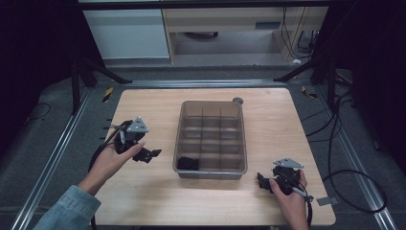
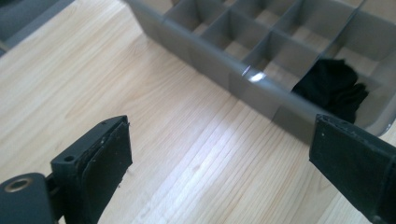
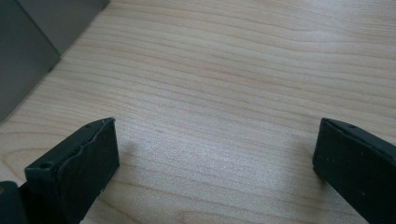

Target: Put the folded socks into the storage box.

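Observation:
A grey see-through divided bin [image 1: 211, 139] stands in the middle of the wooden table [image 1: 143, 191]. A black bundle [image 1: 187, 163] lies in its near-left compartment; the left gripper view shows the same black bundle [image 2: 332, 87] behind the bin wall [image 2: 243, 84]. My left gripper [image 1: 152, 155] hovers left of the bin, open, nothing between its jaws. My right gripper [image 1: 262, 182] sits at the bin's near-right corner, open and empty over bare wood [image 3: 224, 93]. A corner of the bin [image 3: 28, 46] shows at the upper left of the right gripper view.
A small grey round object [image 1: 237, 100] rests at the bin's far right corner. Metal rails [image 1: 62, 139] run along both sides of the table. Cables [image 1: 354, 177] trail on the floor at right. Cabinets [image 1: 129, 33] stand beyond the table.

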Available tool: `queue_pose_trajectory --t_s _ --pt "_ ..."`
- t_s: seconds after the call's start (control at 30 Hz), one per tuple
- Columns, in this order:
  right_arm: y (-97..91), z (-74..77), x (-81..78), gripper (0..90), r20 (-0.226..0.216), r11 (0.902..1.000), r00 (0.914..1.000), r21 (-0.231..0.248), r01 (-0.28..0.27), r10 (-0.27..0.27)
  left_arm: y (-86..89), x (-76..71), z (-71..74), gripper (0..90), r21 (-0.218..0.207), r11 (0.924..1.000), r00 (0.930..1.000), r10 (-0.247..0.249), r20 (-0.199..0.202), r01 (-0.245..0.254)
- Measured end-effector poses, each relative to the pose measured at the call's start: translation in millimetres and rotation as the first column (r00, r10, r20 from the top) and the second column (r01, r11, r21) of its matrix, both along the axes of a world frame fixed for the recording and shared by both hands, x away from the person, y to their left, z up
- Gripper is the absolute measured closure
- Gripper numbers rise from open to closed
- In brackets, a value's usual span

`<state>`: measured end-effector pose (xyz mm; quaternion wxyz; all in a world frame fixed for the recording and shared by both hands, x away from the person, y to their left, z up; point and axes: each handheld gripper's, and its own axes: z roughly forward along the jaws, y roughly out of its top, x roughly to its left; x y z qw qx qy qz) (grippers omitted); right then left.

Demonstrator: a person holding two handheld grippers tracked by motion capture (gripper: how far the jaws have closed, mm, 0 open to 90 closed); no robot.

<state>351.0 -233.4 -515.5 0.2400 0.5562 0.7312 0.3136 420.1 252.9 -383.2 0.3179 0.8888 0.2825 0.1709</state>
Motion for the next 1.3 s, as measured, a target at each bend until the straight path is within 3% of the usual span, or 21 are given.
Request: queue_pose_trajectory --t_s 0.13,0.4,1.3 --pt "0.0 -0.1 0.1 0.6 0.001 1.0000 1.0000 -0.002 0.000 0.000 16.7 1.0 -14.0 4.9 -0.002 0.9995 0.9994 0.032 -0.012 -0.032" --pt "0.0 -0.2 -0.1 0.7 0.002 1.0000 1.0000 -0.002 -0.001 0.001 33.8 4.4 -38.9 5.1 0.008 0.9969 0.9960 0.078 -0.043 -0.078" --pt "0.1 -0.3 -0.9 0.6 0.002 1.0000 1.0000 -0.001 -0.006 0.006 46.0 7.8 -86.5 4.8 0.050 0.9920 0.9858 0.121 -0.117 -0.116"
